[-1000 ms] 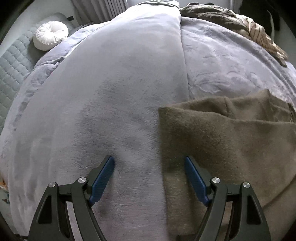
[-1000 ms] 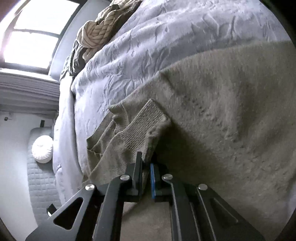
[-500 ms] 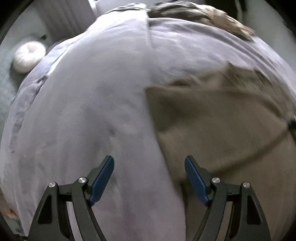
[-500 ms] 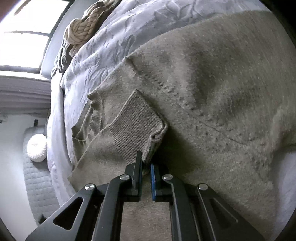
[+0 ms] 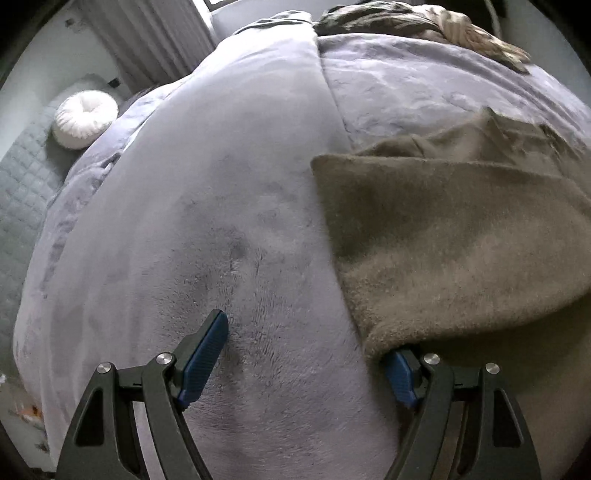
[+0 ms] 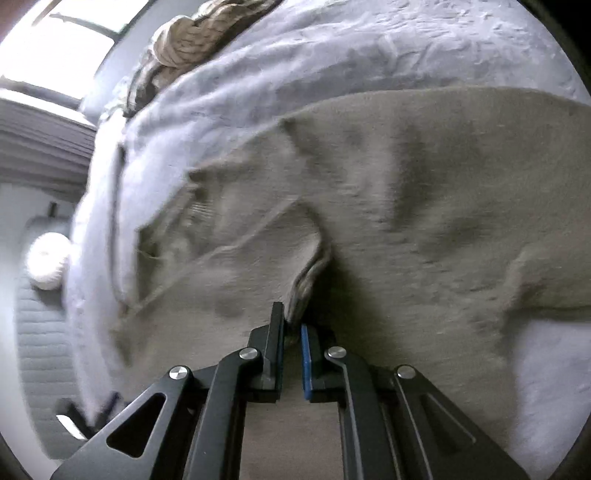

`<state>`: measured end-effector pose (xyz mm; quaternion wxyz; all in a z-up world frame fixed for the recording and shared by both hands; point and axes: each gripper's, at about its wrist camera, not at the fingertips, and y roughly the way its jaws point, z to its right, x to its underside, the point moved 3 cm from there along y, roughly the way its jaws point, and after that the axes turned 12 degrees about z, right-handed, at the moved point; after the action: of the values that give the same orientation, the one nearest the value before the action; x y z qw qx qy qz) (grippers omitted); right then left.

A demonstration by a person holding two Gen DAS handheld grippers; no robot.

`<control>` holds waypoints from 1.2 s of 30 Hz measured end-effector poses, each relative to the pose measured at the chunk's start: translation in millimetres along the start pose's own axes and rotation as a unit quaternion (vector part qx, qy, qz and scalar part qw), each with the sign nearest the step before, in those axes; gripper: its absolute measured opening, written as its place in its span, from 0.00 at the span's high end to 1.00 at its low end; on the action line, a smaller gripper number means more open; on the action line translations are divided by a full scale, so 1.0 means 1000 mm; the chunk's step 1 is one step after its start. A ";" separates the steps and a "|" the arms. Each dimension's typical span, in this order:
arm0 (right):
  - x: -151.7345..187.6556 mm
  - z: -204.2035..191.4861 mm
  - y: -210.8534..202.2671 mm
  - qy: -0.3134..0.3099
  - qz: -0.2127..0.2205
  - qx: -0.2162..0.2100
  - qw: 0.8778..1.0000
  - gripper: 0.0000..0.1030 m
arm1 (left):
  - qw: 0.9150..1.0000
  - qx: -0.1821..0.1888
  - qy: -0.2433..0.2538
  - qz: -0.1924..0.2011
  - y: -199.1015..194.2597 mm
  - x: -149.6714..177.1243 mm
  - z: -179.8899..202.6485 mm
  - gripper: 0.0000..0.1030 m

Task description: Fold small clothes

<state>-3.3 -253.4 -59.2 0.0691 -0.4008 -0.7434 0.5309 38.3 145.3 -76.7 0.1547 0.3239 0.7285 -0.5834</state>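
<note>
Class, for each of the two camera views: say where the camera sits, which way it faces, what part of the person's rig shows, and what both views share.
Left wrist: sits on the left gripper, facing forward over the lilac blanket; its fingers stand wide apart, one under the brown sweater's edge.
Right wrist: sits on the right gripper, facing across the sweater; its fingers are shut on a sweater fold.
Shared: sweater, blanket, white round cushion, brown knitted throw.
</note>
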 end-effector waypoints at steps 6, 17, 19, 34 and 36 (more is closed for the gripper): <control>-0.001 0.023 -0.009 0.020 -0.003 0.014 1.000 0.91 | 0.998 0.055 0.015 -0.017 -0.018 0.005 -0.004 0.23; -0.005 0.001 -0.032 -0.022 0.020 -0.001 1.000 0.91 | 0.997 0.047 -0.068 -0.009 -0.025 -0.030 -0.014 0.23; -0.002 -0.010 -0.028 -0.036 0.013 -0.004 0.999 0.91 | 0.997 0.045 -0.061 -0.012 -0.012 -0.036 -0.001 0.23; -0.004 0.024 -0.002 -0.008 -0.014 0.053 0.998 0.91 | 0.998 0.019 -0.041 -0.043 0.017 -0.018 0.015 0.22; -0.004 0.029 -0.009 0.002 -0.007 0.056 0.998 0.91 | 0.998 0.019 -0.042 -0.047 0.015 -0.017 0.015 0.22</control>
<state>-20.5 -278.2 -62.7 0.0965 -0.3918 -0.7150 0.5710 58.5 127.9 -81.1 0.1515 0.2670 0.7244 -0.6172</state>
